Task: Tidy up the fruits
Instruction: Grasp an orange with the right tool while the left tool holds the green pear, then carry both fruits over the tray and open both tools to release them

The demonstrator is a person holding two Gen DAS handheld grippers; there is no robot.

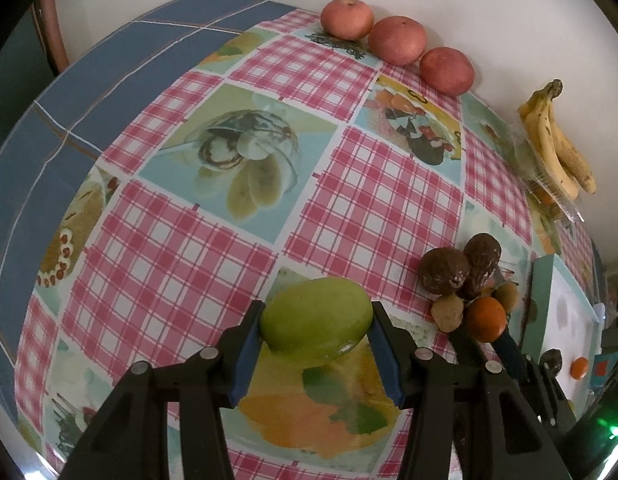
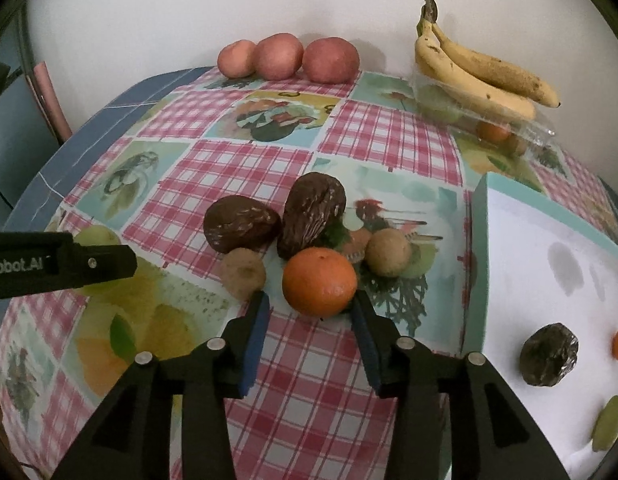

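Left gripper: jaws set narrow, both blue pads pressed against the flanks of 1 green mango, which is gripped low over the patterned tablecloth. Right gripper: jaws part-way apart, 1 orange between the fingertips; the right pad is at or very near the orange's skin, the left pad stands clear of it, so there is no grip. Directly beyond the orange, past the right gripper's tips: 2 dark brown wrinkled fruits, side by side and touching. Flanking the orange: 2 small tan round fruits, 1 just left, 1 just right. Far ahead of both grippers, against the wall: 3 red apples in a row. Far ahead and to the right: 2 bananas lying over a clear plastic container holding smaller fruit. Immediately right of the right gripper: white tray with teal rim, containing 1 dark fruit, 1 orange item at the picture's edge and 1 green piece.
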